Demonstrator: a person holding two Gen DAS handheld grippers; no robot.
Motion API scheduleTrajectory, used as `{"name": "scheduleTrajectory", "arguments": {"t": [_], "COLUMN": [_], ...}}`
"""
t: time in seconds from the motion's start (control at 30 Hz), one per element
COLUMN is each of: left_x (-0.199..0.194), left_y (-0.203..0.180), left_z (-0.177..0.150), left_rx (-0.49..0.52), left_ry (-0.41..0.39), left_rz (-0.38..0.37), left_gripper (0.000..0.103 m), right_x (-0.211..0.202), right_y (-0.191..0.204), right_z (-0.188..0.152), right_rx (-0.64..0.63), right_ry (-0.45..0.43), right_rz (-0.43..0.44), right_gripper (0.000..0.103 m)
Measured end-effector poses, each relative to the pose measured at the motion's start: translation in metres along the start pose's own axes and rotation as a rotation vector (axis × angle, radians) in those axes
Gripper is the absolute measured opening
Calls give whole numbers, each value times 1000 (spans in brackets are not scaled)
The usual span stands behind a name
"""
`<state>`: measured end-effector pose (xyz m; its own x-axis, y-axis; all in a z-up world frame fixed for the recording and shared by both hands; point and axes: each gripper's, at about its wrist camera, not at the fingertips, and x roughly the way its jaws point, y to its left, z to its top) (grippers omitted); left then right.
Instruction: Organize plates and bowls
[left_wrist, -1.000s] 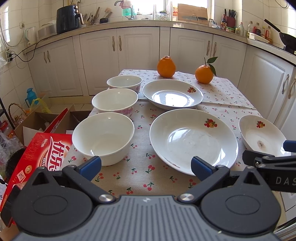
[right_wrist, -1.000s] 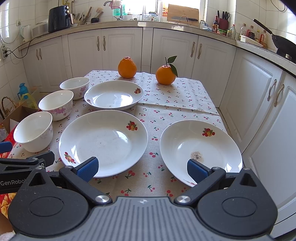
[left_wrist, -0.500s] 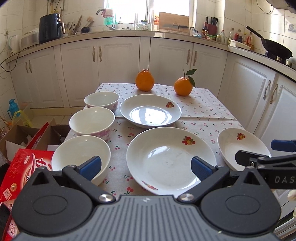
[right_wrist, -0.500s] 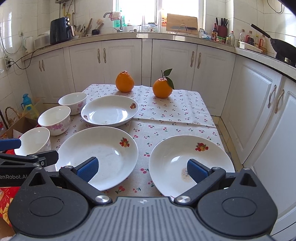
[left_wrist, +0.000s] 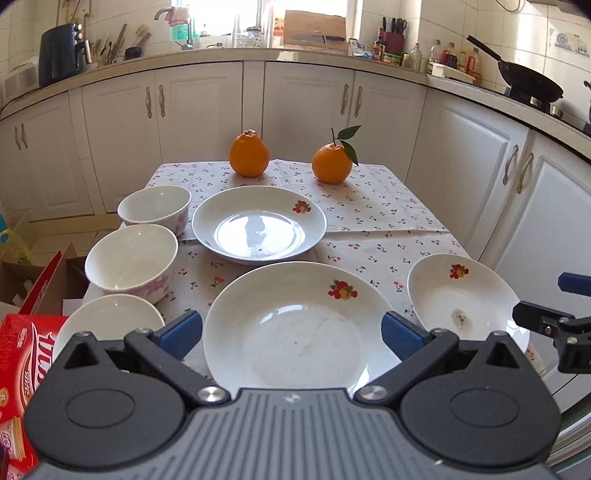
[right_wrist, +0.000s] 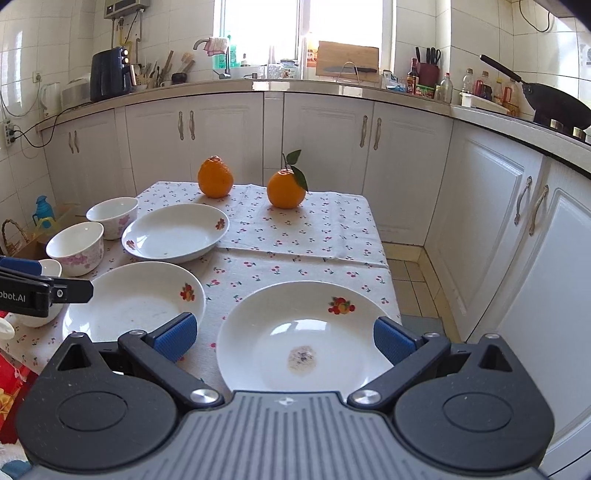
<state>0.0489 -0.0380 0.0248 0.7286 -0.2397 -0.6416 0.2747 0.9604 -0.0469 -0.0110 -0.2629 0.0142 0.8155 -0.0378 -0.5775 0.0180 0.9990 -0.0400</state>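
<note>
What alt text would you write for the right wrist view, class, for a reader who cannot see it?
The open right gripper hovers over a white plate with a small stain, on a cherry-print tablecloth. Beyond lie two more plates, three bowls and two oranges.

The left gripper (left_wrist: 291, 332) hangs wide open over the near plate (left_wrist: 295, 328). Three bowls (left_wrist: 131, 262) line its left side. A stained plate (left_wrist: 463, 299) sits to its right.

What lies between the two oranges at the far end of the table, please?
Nothing: only bare cherry-print cloth separates the left orange from the leafed orange. Both wrist views show it.
</note>
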Motion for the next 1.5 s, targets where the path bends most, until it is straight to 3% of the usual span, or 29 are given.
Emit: {"name": "scheduleTrajectory", "arguments": {"t": [0.17,0.27,0.4,0.6,0.87,1.5], "left_x": [10,18,29,44,67,119], "left_y": [-17,-26,-40,-68,-86,-124], "left_z": [6,9,12,16,23,50], "left_rx": [74,121,149,245,285,369], "left_ry": [-34,-17,22,60,105,198], "left_rz": [-6,-54,-128,-122,-164,-277], "left_gripper": [102,102,102,102,102,102], "right_x": [9,14,18,36,62,70], "right_y": [-30,-42,-44,-42,-46,-60], "right_z": [-15,-27,-44,-63,-71,-75], "right_rx": [59,83,24,-27,-45,-127], "right_ry": [44,63,81,131,189,100], "right_rz": [-16,10,59,111,116,237], "right_gripper": [103,103,103,103,103,103]}}
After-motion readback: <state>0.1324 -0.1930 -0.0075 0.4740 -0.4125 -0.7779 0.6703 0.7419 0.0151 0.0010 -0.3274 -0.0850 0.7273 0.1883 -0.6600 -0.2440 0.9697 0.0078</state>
